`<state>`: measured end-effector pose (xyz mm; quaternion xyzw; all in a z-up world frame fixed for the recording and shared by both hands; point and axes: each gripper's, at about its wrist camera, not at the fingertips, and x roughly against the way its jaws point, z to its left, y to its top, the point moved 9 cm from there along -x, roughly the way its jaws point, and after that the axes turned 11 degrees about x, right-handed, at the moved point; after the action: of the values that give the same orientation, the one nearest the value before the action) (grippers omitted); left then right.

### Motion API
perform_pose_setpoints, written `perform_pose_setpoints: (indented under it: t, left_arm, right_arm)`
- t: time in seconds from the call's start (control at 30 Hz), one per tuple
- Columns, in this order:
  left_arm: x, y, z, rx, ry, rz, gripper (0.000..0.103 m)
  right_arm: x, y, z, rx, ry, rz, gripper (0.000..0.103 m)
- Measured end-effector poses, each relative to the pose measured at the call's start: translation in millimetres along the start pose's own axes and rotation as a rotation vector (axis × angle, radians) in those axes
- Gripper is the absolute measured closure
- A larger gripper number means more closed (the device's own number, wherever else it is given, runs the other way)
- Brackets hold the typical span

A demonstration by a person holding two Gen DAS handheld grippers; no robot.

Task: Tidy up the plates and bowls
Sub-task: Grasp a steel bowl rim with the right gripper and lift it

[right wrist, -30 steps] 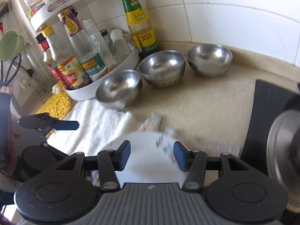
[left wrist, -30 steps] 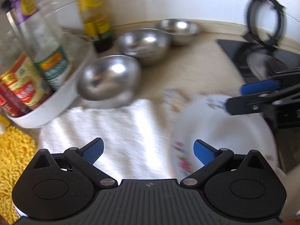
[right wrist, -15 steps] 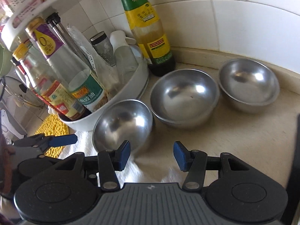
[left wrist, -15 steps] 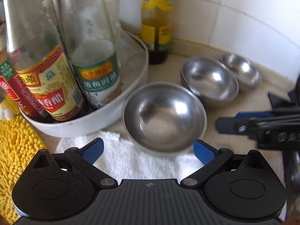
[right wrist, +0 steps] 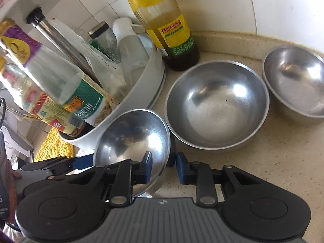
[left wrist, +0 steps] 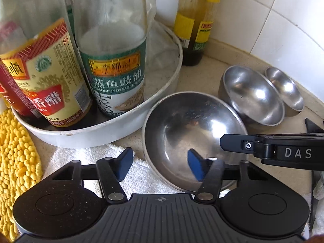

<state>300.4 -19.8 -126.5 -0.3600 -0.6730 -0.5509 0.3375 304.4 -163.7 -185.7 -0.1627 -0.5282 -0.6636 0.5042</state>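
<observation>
Beige stone countertop (right wrist: pixel 273 162) carries three steel bowls beside a white bottle tray (left wrist: pixel 105 129). Right gripper (right wrist: pixel 164 168) straddles the nearest steel bowl (right wrist: pixel 131 139)'s rim, not yet clamped. Left gripper (left wrist: pixel 160 166) straddles its opposite rim, jaws apart.

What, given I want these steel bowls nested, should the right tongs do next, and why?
Probably close the right tongs on the nearest bowl: one pad sits inside its rim and one outside, with a gap showing between them. Once gripped, it could be lifted toward the middle bowl.
</observation>
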Motion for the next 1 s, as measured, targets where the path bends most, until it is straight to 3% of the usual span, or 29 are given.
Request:
perform_pose_setpoints:
  t: [0.1, 0.4, 0.73, 1.0]
  left_arm:
    - [-7, -3, -5, -0.019, -0.017, 0.019, 0.049]
    - [6, -20, -24, -0.106, -0.073, 0.04, 0.044]
    - [31, -47, -83, -0.254, -0.174, 0.026, 0.039]
    - [20, -59, -126, -0.349, -0.211, 0.059, 0.038]
  right_arm:
    - [-7, -4, -4, -0.021, 0.022, 0.02, 0.079]
    - [14, -26, -5, -0.023, 0.037, 0.045, 0.079]
    - [82, -49, -29, -0.052, -0.048, -0.012, 0.079]
    - [104, -66, -61, -0.125, -0.115, -0.012, 0.079]
